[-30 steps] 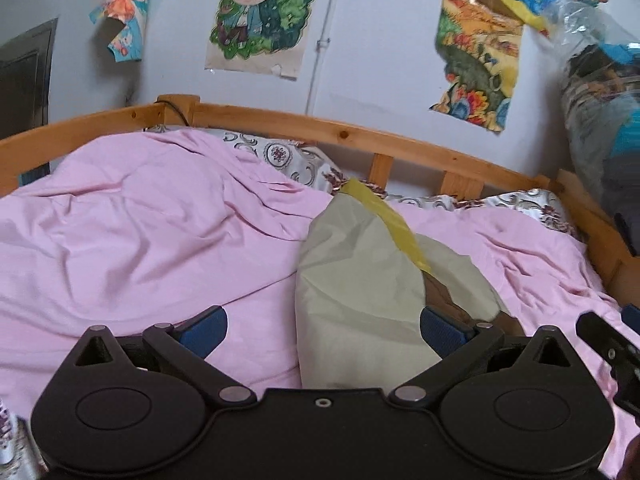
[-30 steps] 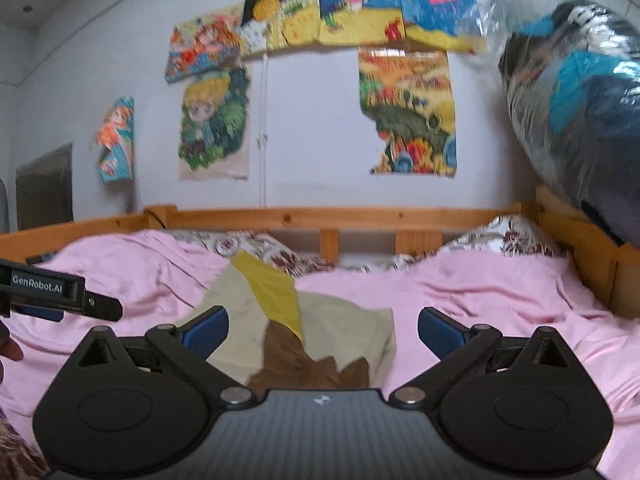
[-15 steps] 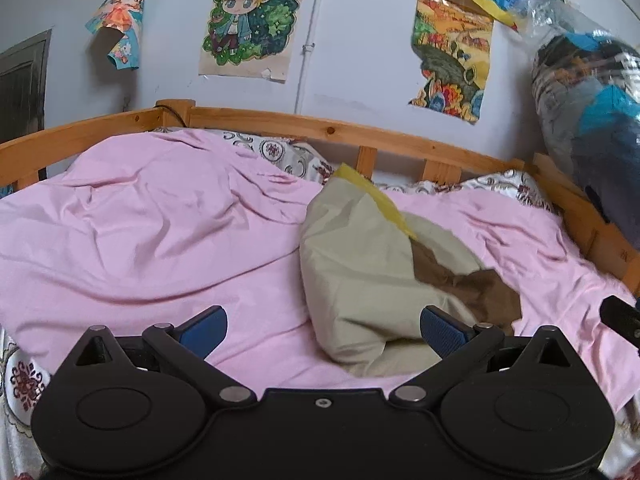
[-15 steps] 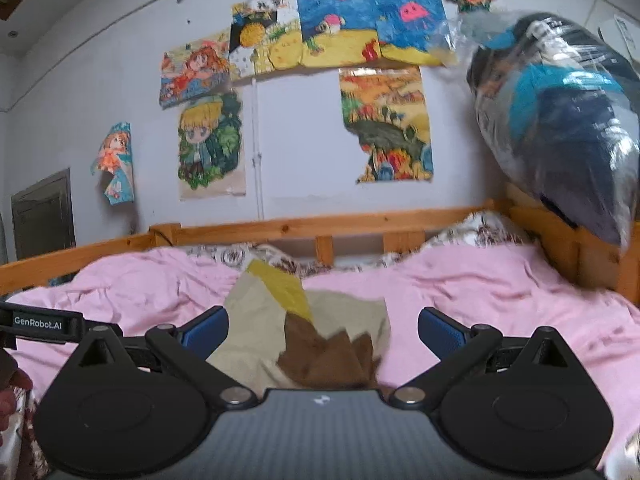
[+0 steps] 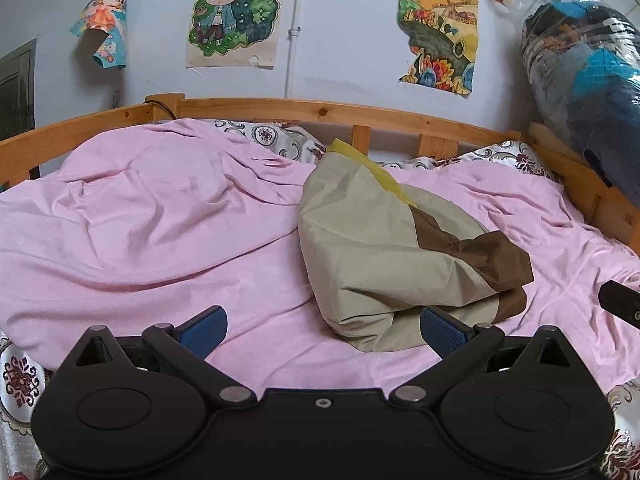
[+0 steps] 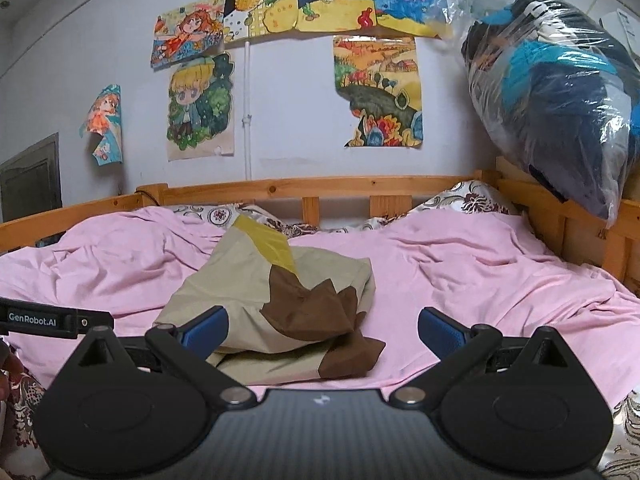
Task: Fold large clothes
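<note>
1. Pink sheet (image 5: 160,216): rumpled, spread over most of the bed inside a wooden bed frame (image 5: 320,110).
2. Plastic bag (image 6: 560,112): clear, stuffed with dark and turquoise items, perched at the frame's right corner.
3. Garment (image 5: 384,248): beige with brown and yellow panels, folded into a loose bundle, lying on the sheet right of centre; its near edge is just ahead of both grippers.
4. Posters (image 6: 200,108): several drawings stuck to the wall above the bed.
5. Left gripper (image 5: 322,324): jaws spread wide, holding nothing.
6. Right gripper (image 6: 322,326): jaws spread wide, holding nothing, bundle's brown corner between them.
</note>
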